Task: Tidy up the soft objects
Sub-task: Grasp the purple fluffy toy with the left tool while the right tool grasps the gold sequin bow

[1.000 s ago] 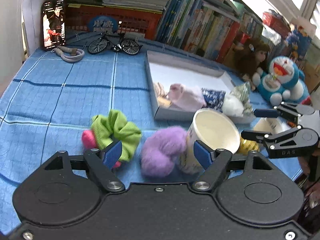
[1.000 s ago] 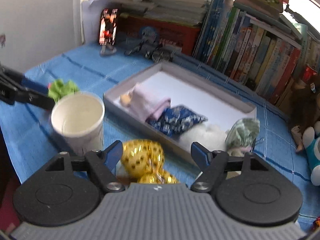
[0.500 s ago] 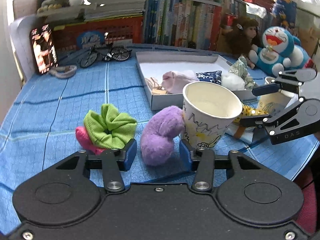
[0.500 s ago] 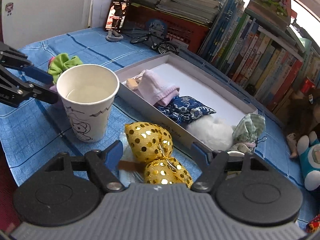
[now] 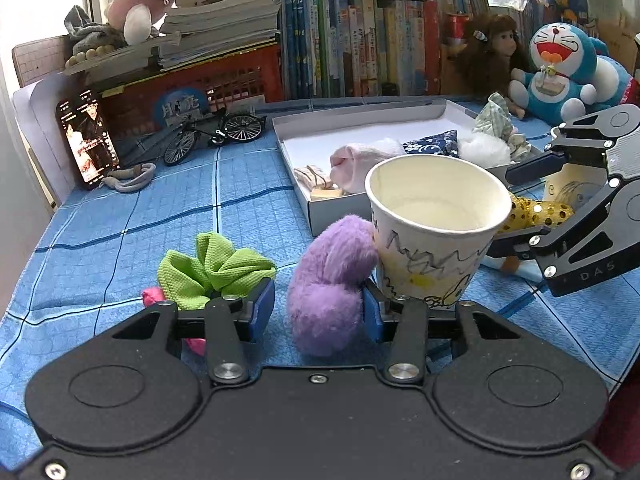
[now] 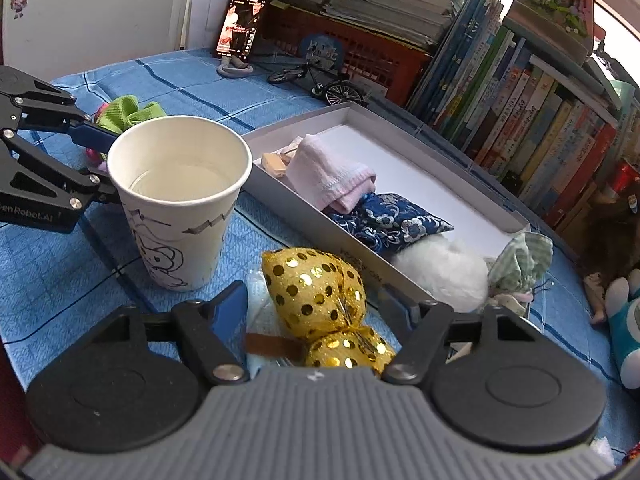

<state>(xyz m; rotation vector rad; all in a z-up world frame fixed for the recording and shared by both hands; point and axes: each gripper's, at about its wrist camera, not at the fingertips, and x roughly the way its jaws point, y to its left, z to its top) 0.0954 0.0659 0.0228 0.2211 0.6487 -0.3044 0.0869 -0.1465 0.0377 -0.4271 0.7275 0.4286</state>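
Observation:
My left gripper [image 5: 318, 312] is open, its jaws either side of a purple plush scrunchie [image 5: 330, 284] on the blue cloth; the right pad touches it, the left stands a little apart. A green scrunchie [image 5: 214, 268] and a pink item [image 5: 154, 296] lie to its left. My right gripper [image 6: 316, 308] is open around a gold sequined bow [image 6: 316, 292]. A white shallow box [image 6: 420, 168] holds a pink cloth [image 6: 332, 184], a blue floral pouch [image 6: 388, 220] and a white puff [image 6: 440, 268].
A paper cup [image 5: 434, 224] stands against the purple scrunchie, also in the right wrist view [image 6: 180, 196]. Books, a red crate [image 5: 208, 80], a phone [image 5: 88, 136], a toy bicycle [image 5: 216, 132], a Doraemon plush [image 5: 560, 72] and a doll [image 5: 488, 56] line the back.
My left gripper has lowered and narrowed around the purple scrunchie. My right gripper has come closer to the gold bow, still open.

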